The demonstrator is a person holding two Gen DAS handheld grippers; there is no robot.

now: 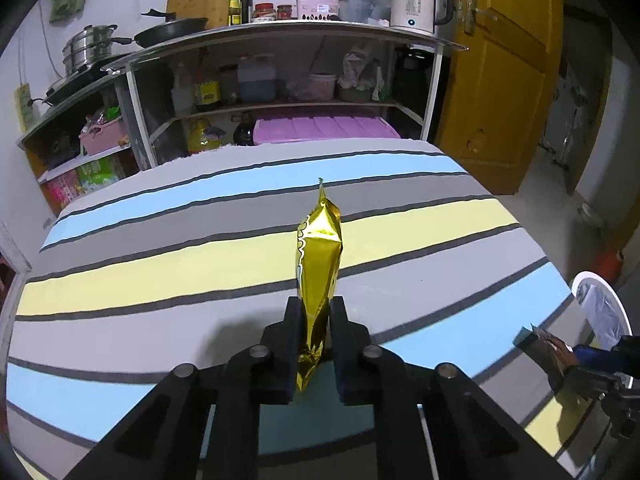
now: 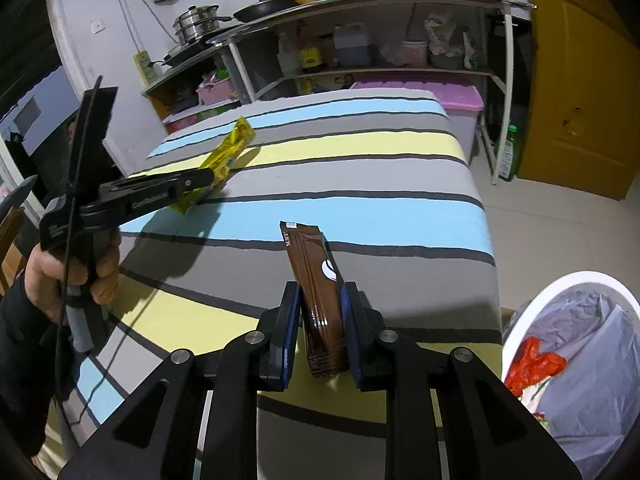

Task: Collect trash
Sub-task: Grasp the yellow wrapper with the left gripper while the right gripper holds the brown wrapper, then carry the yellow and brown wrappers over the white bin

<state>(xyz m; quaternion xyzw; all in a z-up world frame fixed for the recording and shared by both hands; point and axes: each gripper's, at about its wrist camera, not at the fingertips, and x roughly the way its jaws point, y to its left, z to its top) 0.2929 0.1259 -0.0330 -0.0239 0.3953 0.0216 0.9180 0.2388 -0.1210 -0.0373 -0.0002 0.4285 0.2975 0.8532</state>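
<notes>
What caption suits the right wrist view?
Right gripper holds a brown packet near the bin; left gripper grips a gold wrapper.

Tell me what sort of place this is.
Probably a small home kitchen: a metal shelf rack carries a frying pan, an electric kettle and sauce bottles; a lined trash bin stands beside the striped table.

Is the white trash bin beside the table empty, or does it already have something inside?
Not empty. The white trash bin has a grey liner, and red plastic waste lies inside it.
</notes>
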